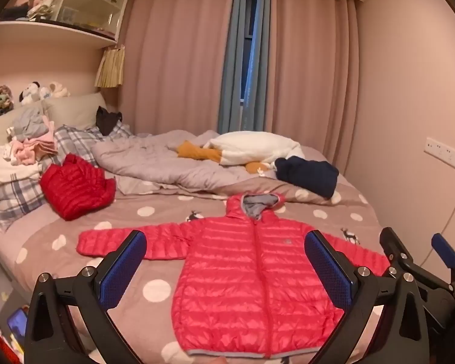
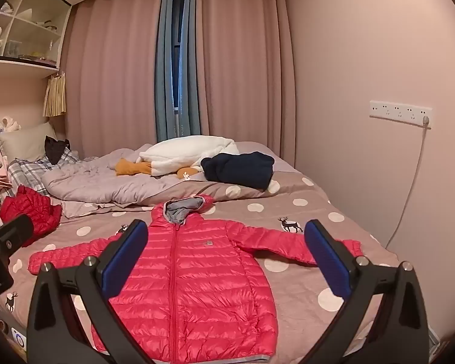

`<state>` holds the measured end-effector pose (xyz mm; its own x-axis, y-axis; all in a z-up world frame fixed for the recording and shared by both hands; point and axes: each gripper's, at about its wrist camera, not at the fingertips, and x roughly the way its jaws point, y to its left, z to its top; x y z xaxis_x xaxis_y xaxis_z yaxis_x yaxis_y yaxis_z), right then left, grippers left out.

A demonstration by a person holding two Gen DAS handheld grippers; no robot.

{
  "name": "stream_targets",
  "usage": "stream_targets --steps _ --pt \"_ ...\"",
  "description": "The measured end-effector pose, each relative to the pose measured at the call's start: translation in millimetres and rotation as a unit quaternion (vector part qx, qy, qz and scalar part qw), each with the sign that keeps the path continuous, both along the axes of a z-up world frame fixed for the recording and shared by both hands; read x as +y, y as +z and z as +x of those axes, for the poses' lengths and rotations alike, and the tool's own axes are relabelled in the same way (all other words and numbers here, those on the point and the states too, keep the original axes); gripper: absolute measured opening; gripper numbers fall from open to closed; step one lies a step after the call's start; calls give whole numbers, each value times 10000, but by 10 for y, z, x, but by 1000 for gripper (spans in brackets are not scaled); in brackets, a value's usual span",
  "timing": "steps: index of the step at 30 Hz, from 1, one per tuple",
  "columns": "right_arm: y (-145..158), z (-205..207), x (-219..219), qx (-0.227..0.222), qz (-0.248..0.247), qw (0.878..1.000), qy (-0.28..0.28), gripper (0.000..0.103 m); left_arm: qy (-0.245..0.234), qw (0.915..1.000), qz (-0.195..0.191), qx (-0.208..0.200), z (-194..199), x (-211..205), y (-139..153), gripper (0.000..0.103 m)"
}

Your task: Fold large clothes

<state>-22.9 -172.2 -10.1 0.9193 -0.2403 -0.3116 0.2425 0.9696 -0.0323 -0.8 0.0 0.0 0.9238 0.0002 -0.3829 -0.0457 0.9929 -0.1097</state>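
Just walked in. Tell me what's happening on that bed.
A person is holding a two-finger gripper in each hand over the bed, about to fold a pink hooded puffer jacket. The jacket lies flat, front up and zipped, with both sleeves spread out. The left gripper and right gripper are both open and hold nothing, so no fold has been made yet. A red jacket lies bunched to the left, and a dark navy garment sits further back.

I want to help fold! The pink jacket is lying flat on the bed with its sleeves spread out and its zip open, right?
Not quite: the zip is closed. The jacket does lie flat on the bed with its sleeves spread out, but the right wrist view shows it zipped all the way up to the hood.
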Motion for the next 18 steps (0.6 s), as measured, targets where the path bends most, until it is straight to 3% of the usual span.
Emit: stream_targets --steps 18 --pt "46 -38 -6 1 -53 10000 -10 103 124 9999 -94 -34 19 31 17 103"
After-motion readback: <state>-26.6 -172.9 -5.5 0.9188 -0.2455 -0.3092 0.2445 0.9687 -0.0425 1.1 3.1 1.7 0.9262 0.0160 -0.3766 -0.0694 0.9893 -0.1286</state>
